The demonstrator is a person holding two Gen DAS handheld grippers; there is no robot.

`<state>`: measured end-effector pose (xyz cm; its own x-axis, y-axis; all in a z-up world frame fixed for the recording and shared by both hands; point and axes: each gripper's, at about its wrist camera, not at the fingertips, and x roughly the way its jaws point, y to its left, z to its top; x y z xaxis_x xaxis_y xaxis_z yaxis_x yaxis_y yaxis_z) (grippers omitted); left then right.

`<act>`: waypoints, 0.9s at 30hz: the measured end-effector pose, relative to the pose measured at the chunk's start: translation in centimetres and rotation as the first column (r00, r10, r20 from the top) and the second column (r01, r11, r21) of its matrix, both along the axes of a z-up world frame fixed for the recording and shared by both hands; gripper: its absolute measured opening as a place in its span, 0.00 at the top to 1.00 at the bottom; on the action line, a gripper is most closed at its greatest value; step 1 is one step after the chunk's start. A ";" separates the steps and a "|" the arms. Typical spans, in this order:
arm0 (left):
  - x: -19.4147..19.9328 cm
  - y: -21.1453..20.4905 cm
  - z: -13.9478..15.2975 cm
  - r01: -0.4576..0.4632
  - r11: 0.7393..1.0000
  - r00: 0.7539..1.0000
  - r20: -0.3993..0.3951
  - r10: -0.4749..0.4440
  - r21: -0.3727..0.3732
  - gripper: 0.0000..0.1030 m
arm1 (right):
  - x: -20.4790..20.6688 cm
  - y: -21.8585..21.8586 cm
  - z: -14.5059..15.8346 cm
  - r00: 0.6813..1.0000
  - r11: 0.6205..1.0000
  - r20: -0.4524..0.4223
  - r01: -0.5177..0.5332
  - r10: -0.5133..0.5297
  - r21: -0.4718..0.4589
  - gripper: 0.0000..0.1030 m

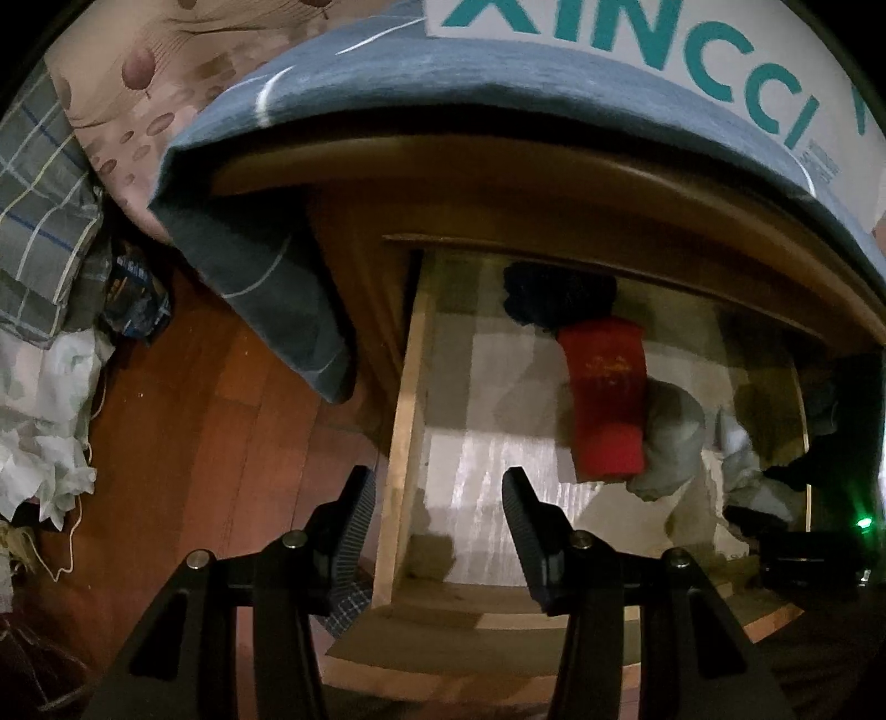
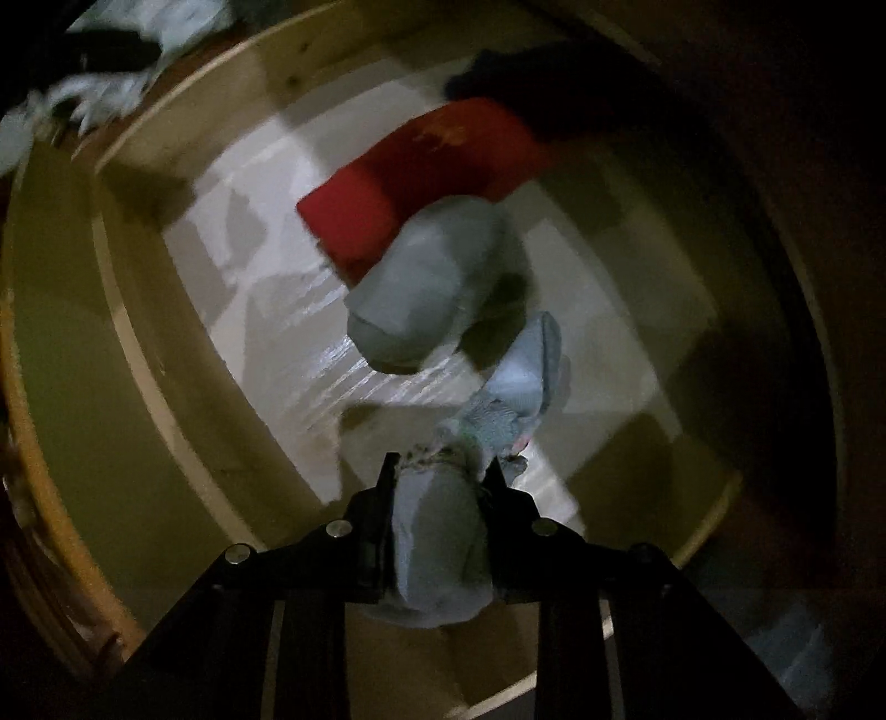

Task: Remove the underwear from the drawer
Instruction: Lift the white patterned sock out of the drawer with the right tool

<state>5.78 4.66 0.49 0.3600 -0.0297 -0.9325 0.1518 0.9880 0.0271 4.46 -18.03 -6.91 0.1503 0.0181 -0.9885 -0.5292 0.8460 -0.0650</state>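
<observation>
The wooden drawer [image 1: 407, 399] is pulled open below the bed. Inside lie a folded red garment [image 1: 606, 399], a dark one [image 1: 559, 293] behind it and a rolled grey one [image 1: 673, 437]. My left gripper [image 1: 437, 531] is open and empty above the drawer's left front corner. My right gripper [image 2: 443, 471] is shut on a light grey-blue piece of underwear [image 2: 443, 537] and holds it above the drawer floor [image 2: 288, 310]. The red garment [image 2: 415, 177] and the grey roll [image 2: 432, 282] lie just beyond it. The right gripper also shows at the right edge of the left wrist view [image 1: 775, 520].
A blue-grey bedcover [image 1: 266, 266] hangs over the bed edge left of the drawer. Crumpled clothes and bags [image 1: 50, 387] lie on the red-brown wood floor [image 1: 221, 432] at the left. A box with teal letters [image 1: 637, 33] sits on the bed.
</observation>
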 end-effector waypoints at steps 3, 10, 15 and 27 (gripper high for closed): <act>-0.3 -0.4 -0.1 0.016 1.000 1.000 0.007 -0.016 0.000 0.53 | -0.9 -2.0 0.7 0.988 0.985 0.012 0.154 -0.156 0.072 0.77; -1.1 -2.1 -0.1 0.063 0.998 0.998 0.025 -0.062 -0.015 0.53 | -3.0 -4.4 3.3 0.882 0.866 0.012 0.459 -0.470 0.199 0.77; -2.2 -4.2 -0.1 0.112 0.993 0.993 0.036 -0.111 -0.033 0.53 | -4.2 -5.2 4.4 0.833 0.815 0.038 0.529 -0.552 0.238 0.76; -3.3 -9.5 -1.2 0.251 0.966 0.968 0.025 -0.249 -0.061 0.53 | -5.7 -7.4 5.0 0.769 0.748 0.089 0.578 -0.633 0.326 0.76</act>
<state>2.49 -4.87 -0.71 0.3498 -0.1791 -0.9196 0.3943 0.9185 -0.0290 -1.25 -25.47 -1.95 0.3955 0.1153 -0.9112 0.0993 0.9809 0.1672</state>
